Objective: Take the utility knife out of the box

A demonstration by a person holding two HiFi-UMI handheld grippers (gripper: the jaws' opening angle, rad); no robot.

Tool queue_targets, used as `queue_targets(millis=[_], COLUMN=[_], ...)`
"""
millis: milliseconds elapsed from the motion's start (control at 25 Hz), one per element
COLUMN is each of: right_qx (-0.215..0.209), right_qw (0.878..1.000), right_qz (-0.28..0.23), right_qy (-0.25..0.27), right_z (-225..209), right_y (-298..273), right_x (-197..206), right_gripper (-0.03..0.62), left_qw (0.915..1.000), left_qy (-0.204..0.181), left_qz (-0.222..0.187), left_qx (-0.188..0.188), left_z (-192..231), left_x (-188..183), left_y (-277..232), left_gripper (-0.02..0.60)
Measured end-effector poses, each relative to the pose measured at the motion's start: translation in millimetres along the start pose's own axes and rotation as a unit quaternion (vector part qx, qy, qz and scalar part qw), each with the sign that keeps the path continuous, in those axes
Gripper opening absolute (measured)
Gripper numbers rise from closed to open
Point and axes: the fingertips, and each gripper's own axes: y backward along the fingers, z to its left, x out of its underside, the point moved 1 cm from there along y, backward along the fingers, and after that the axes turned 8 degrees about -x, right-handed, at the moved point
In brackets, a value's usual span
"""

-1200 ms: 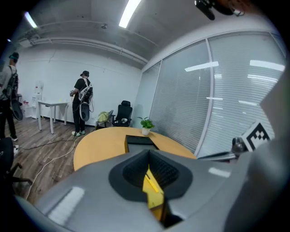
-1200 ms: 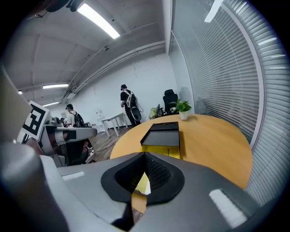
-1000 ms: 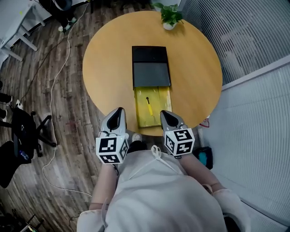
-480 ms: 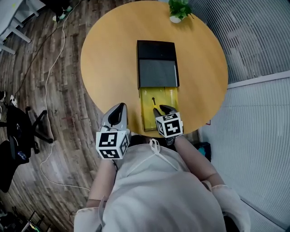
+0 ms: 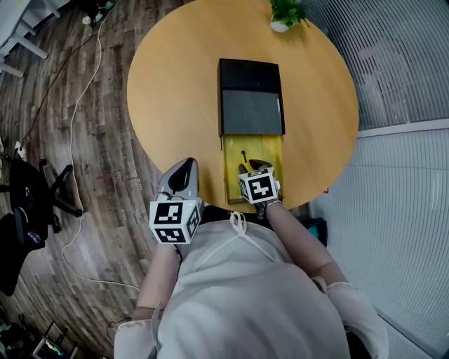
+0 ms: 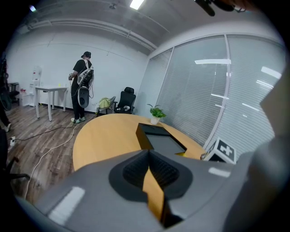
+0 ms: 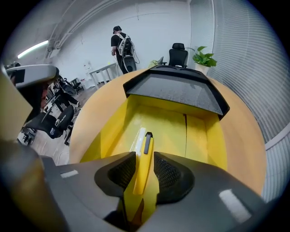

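A yellow utility knife (image 7: 144,154) with a black slider lies lengthwise in the pulled-out yellow drawer (image 7: 199,131) of a black box (image 5: 251,98) on the round wooden table (image 5: 175,91). My right gripper (image 7: 145,170) points steeply down into the drawer. Its jaws are opening and stand on either side of the knife's near end without pressing on it. From the head view only the knife's far tip (image 5: 243,155) shows beyond the right gripper (image 5: 247,168). My left gripper (image 5: 184,168) hovers shut over the table's near edge, left of the drawer, holding nothing.
A small potted plant (image 5: 286,14) stands at the table's far edge. Glass walls with blinds run along the right. A person (image 6: 82,86) stands far off by a white desk. An office chair (image 5: 28,203) and a cable lie on the wood floor at left.
My right gripper has moved from the table's near edge forward and down into the drawer, and now straddles the knife. The left gripper has shifted slightly forward and down.
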Motion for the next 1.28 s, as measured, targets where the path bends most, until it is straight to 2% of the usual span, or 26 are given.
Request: queue_targets(millis=[160,200,400,520,880,1120,1280], right_qx=[0.000,-0.001,-0.004,-0.024,-0.024,-0.019,-0.031], right_qw=[1.000,1.000,1.000,1.000,0.994,0.981,0.970], right_qz=[0.010,0.009,0.011,0.003,-0.103,-0.192,-0.241], right_qy=[0.013,0.011,0.011,0.003,0.012,0.008,0.010], right_z=[-1.0,-2.9,-3.9,5.0,12.8,14.8,24.1], right_y=[-1.9,-1.9,-0.1,6.7,72.3,126.7,161.2], right_x=[-1.2,-1.0,1.1,-0.2,-37.1,-64.1,-77.4], right_gripper=[0.110,0.064,0.063,0.063,0.063,0.063,0.063], left_qw=[0.9999,0.9999,0.9999,1.0000,0.9997,0.9983,0.9961], left_qy=[0.006,0.007,0.006,0.004,-0.008,-0.024,-0.036], left_qz=[0.006,0.006,0.003,0.001,-0.021,-0.052,-0.080], left_qx=[-0.006,-0.009,-0.011,-0.006,0.005,0.010,0.014], left_z=[12.8,15.7,17.7,14.8,0.3,-12.2,-22.2], left_x=[1.9,1.8,-1.3,-2.7,-15.8,-37.7,-58.6], left_y=[-1.0,-1.1,-1.0,-0.6,8.5,23.0,36.6], left_gripper=[0.006,0.006,0.006,0.006,0.006,0.006,0.006])
